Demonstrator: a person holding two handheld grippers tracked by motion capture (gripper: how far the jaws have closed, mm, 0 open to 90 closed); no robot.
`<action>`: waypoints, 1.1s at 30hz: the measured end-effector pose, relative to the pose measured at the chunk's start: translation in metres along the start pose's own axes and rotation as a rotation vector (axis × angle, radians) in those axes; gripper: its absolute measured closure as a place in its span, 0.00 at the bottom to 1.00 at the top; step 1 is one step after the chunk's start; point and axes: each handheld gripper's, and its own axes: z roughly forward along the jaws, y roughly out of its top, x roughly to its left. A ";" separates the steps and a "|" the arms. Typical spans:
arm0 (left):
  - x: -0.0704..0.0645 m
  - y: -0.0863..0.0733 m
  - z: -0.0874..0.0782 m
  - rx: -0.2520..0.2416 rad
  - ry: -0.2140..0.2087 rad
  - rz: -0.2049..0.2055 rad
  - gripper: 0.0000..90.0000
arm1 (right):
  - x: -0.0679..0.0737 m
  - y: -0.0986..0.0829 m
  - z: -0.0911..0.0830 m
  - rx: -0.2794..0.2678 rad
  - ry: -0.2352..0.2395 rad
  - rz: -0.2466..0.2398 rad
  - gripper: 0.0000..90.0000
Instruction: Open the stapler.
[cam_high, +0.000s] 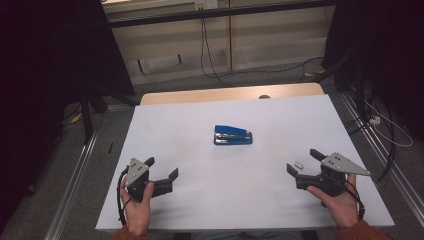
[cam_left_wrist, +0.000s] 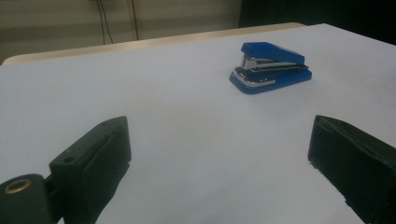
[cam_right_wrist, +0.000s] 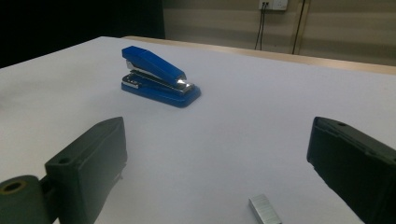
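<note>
In the high view, a blue stapler (cam_high: 233, 135) lies flat near the middle of the white bench (cam_high: 200, 210), well apart from both grippers. The left gripper (cam_high: 161, 168) rests at the near left, jaws spread apart and holding nothing, the stapler ahead of it and to its right. The right gripper (cam_high: 302, 161) sits at the near right, jaws likewise apart, with a small strip of staples (cam_high: 299, 163) on the bench between them.

In the left gripper view, the stapler (cam_left_wrist: 271, 67) stands ahead and to the right of the open jaws, bare bench in between.

In the right gripper view, the stapler (cam_right_wrist: 158, 76) lies ahead and to the left, while the strip of staples (cam_right_wrist: 265, 209) lies between the parted jaws.
</note>
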 end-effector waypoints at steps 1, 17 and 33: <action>0.000 0.000 0.000 0.000 0.000 0.000 0.06 | 0.000 0.000 0.000 0.000 0.000 0.000 0.05; -0.009 0.005 0.022 0.052 -0.141 0.034 0.06 | 0.016 0.010 0.030 0.008 0.040 -0.027 0.08; -0.014 0.013 0.045 0.041 -0.189 0.015 0.09 | 0.035 0.017 0.060 0.018 0.095 -0.041 0.11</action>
